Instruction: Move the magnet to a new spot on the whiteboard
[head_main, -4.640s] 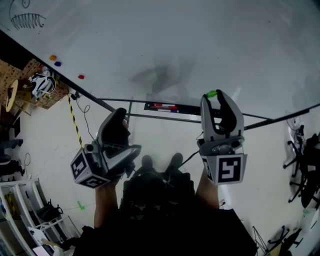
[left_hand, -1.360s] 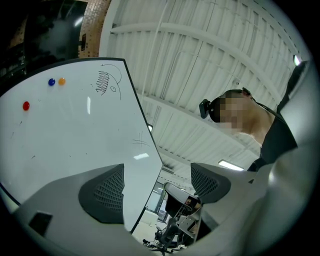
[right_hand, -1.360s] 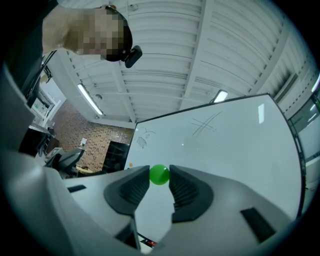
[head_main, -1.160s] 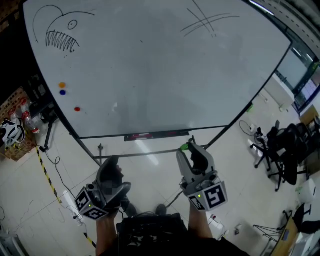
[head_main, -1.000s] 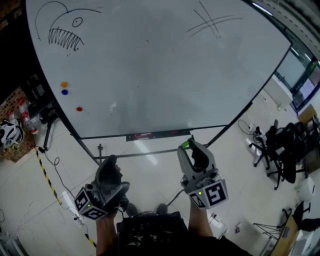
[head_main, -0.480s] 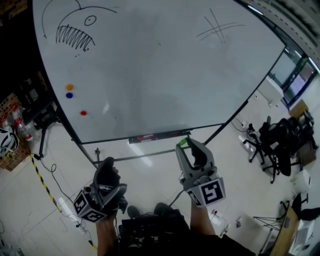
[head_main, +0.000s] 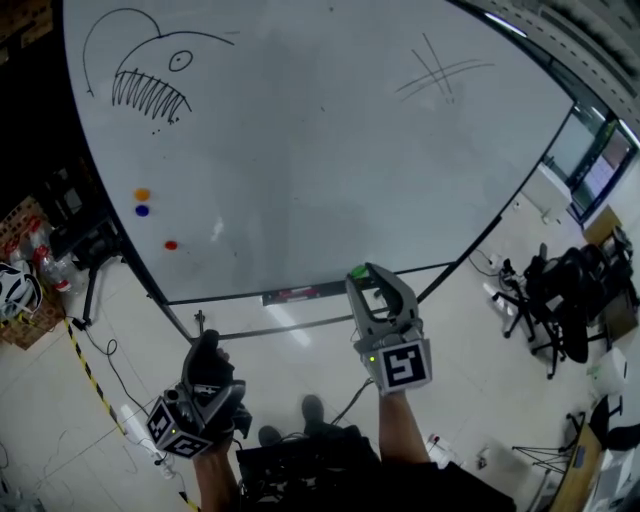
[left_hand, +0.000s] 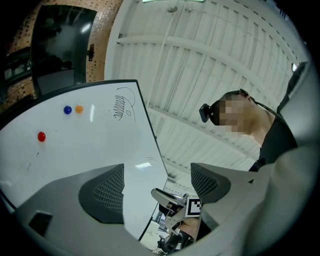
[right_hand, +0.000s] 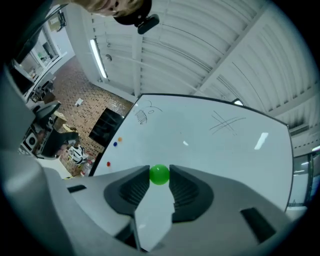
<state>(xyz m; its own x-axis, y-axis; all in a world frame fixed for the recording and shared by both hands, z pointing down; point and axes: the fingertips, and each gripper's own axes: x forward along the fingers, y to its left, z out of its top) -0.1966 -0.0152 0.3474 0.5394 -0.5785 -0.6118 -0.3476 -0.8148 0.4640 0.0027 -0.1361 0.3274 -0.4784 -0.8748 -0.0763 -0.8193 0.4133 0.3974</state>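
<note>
A small green magnet (right_hand: 159, 175), probably light, hard and slick, sits pinched at its sides between the jaw tips of the right gripper (head_main: 361, 277), off the whiteboard (head_main: 330, 150). Its round edge looks the surest hold. The left gripper (left_hand: 157, 181) has its jaws apart and empty. Only the right gripper view shows the grip plainly; only the head view shows both grippers standing back from the board.

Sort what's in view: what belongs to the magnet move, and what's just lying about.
Job:
green magnet, clamped in the right gripper
whiteboard

Lying about:
red magnet
blue magnet
orange magnet
helmet
chairs
left gripper, open and empty
</note>
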